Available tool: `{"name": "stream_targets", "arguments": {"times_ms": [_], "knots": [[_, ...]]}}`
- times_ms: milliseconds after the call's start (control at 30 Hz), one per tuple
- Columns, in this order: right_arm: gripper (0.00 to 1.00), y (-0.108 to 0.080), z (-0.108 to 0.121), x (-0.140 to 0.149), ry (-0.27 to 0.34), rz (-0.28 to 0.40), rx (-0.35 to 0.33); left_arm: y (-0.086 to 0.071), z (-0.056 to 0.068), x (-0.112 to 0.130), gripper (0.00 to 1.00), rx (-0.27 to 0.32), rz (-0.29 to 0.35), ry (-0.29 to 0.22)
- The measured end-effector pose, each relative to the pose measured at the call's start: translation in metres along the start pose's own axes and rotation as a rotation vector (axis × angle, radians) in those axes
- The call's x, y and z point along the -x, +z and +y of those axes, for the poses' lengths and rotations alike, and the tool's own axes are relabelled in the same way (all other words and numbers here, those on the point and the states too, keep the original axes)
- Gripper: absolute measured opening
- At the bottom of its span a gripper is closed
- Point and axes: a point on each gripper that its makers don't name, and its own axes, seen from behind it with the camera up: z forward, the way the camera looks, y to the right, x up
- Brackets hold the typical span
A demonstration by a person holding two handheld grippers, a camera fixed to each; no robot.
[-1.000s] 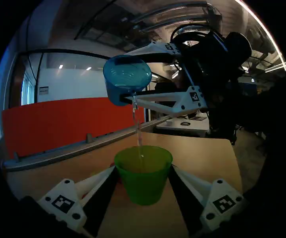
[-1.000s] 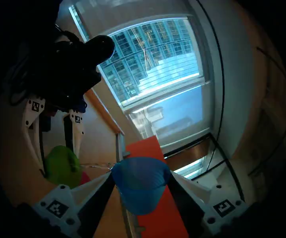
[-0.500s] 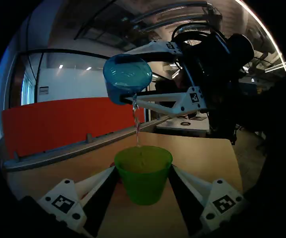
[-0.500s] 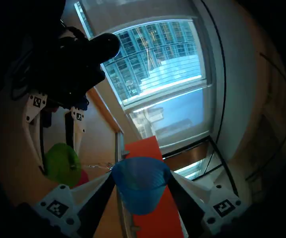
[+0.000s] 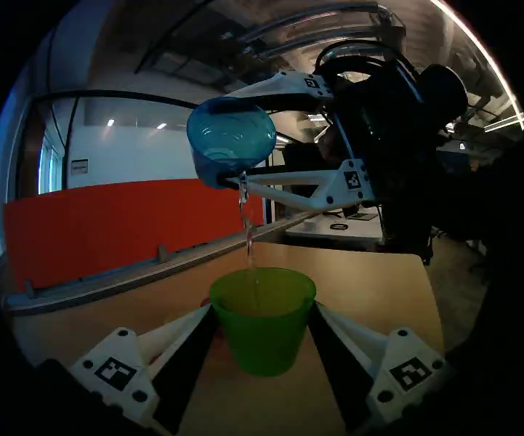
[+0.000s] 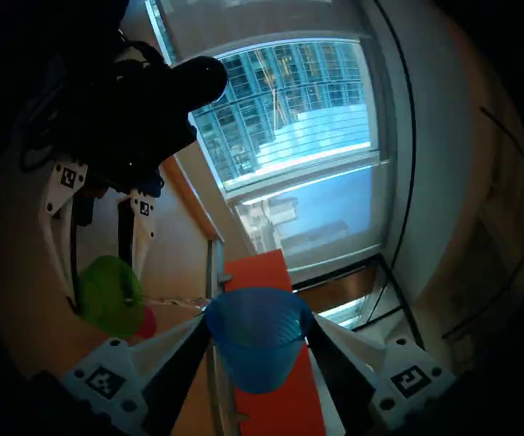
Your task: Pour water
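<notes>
Snugly in left claw [image 5: 262,311], green cup [image 5: 263,338], upright

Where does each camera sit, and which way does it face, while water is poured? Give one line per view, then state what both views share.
Left gripper view: rides the left tongs, low over the table, facing level across it; its own fingers clamp the green cup, with the right tongs tipping the blue cup above.
Right gripper view: rides the right tongs, up high and rolled sideways, facing a window; its own fingers clamp the blue cup.
Shared: both cups, both tongs.
</notes>
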Motion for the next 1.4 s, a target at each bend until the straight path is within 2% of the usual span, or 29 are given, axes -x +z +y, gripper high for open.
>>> {"name": "stream_targets", "arguments": {"times_ms": [633,1400], "knots": [[0.91,0.001,0.008,-0.003,-0.056,-0.003,0.015,0.000,0.002,-0.001,0.84,0.003,0.002,0.002],[0.91,0.000,0.014,-0.008,-0.157,-0.013,0.036,0.002,0.001,-0.002,0.84,-0.001,0.002,0.008]]}}
